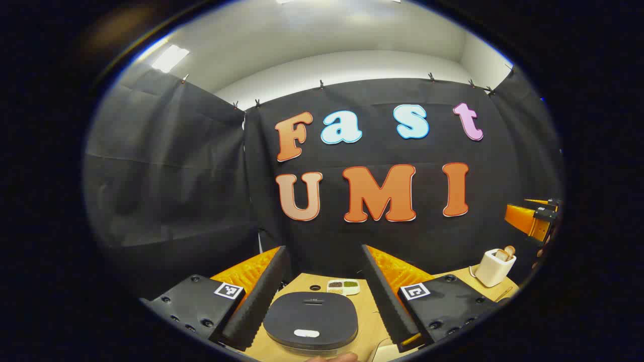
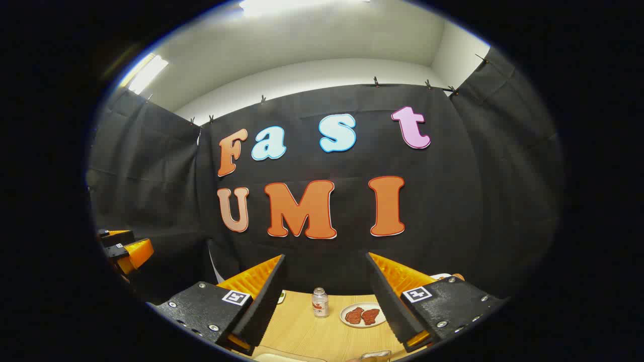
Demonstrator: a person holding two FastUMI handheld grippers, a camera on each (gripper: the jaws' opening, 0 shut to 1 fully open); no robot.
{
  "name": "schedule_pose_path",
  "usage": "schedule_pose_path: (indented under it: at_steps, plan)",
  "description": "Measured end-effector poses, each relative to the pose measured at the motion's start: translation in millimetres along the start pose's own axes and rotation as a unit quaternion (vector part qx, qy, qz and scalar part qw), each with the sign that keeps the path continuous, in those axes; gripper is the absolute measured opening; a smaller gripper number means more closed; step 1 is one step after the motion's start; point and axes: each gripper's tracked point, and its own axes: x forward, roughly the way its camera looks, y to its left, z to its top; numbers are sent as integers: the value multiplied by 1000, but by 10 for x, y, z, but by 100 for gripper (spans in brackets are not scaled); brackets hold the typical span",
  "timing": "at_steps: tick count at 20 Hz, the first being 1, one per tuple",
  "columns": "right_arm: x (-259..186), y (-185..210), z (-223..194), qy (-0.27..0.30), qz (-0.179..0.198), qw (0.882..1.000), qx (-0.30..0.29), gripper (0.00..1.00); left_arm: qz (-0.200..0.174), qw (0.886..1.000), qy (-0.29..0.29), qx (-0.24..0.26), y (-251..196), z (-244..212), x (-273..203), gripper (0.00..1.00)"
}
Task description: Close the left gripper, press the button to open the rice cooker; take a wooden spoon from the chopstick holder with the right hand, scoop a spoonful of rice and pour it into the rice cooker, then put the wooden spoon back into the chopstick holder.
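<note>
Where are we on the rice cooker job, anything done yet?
Nothing looks done. The rice cooker lid is down, and the left gripper is open above it, not yet closed for the button press. The right gripper is open and empty; the wooden spoon sits in the chopstick holder. Pressing, scooping, pouring and returning all remain.

My left gripper view looks level along its fingers (image 1: pixel 261 296) toward the back cloth wall, over the rice cooker (image 1: pixel 310 318). My right gripper view faces likewise, above the counter (image 2: pixel 322 334); both share that wall.
</note>
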Motion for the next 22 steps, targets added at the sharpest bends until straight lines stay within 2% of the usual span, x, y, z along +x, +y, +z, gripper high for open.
schedule_pose_path:
  at_steps: [16, 22]
  plan:
    - [59, 127, 39, 6, 10, 1000, -13, 94, 0, 1000, -15, 6, 174, 110, 29, 99]
    - [80, 116, -25, 11, -3, 1000, -23, 94, 15, 1000, -8, -1, 317, 34, 86, 98]
